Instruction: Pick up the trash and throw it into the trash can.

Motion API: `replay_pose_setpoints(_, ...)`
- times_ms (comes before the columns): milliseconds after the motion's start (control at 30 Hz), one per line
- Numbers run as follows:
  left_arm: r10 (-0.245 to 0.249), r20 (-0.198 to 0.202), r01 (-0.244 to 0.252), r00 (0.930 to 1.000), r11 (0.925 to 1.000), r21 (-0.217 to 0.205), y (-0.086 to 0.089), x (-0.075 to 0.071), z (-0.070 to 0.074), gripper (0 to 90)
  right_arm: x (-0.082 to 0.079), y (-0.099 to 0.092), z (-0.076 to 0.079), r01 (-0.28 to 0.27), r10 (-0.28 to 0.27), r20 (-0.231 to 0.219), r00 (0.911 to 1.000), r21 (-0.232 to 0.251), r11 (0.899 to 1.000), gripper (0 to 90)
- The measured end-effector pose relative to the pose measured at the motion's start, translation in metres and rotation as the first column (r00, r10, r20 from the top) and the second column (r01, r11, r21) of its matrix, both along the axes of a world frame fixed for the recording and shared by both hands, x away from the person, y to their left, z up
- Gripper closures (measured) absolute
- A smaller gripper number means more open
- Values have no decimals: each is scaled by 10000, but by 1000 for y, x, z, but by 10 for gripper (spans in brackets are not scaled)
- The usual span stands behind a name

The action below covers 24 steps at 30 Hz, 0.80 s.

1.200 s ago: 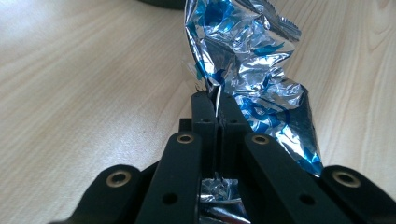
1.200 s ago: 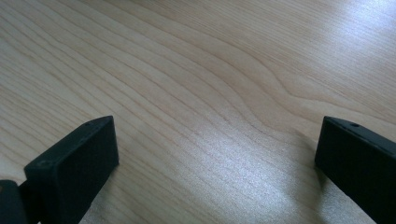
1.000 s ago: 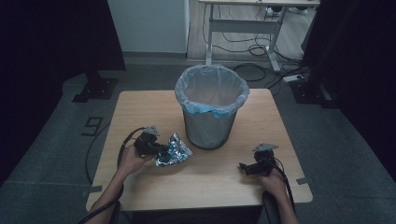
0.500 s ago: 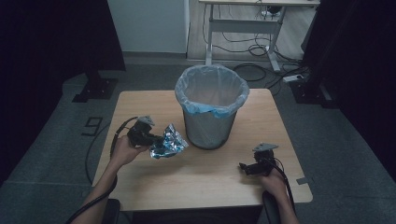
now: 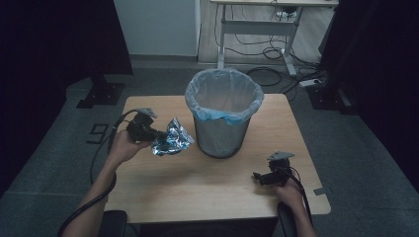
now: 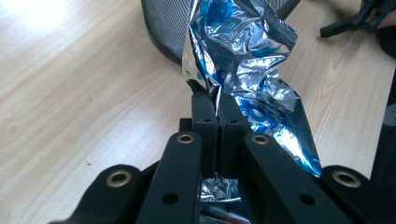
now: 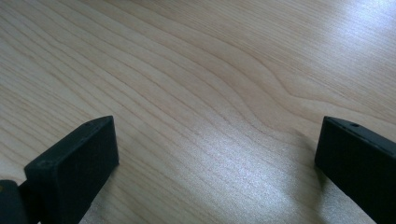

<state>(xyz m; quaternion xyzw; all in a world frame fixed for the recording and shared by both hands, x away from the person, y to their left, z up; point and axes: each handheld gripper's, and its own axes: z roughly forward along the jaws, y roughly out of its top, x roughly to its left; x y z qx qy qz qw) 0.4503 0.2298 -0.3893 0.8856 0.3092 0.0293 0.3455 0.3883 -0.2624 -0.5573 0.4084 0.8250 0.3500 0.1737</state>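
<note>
On the wooden table (image 5: 207,182), a mesh wastebasket (image 5: 225,118) lined with a pale plastic bag stands just back of centre. At about nine o'clock from it, the left gripper (image 5: 157,135) is raised off the tabletop with its jaws clamped on a crumpled foil wrapper (image 5: 172,139) — silver with blue print. The wrapper hangs close beside the basket's wall, below its rim, and whether the two touch cannot be told from the high view. From the left gripper view, the jaws (image 6: 215,100) pinch a folded edge of the foil (image 6: 243,56), and the sheet fans out past the basket's dark mesh base (image 6: 163,28).

Toward five o'clock from the basket, near the table's front right corner, the right gripper (image 5: 258,177) rests low over the wood, its jaws spread wide with nothing between them; the right gripper view shows bare grain (image 7: 210,93) between the two black jaws. Open tabletop lies along the front edge between the two hands, and more at the back corners — the basket's mouth stands open.
</note>
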Motion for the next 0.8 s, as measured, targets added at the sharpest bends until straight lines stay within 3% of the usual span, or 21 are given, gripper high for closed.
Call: replay_pose_setpoints(800,528,-42,-530,9986,9976,-439,28,10,77,881,0,0,0,-13,13,-1,10000,-30,10000,0)
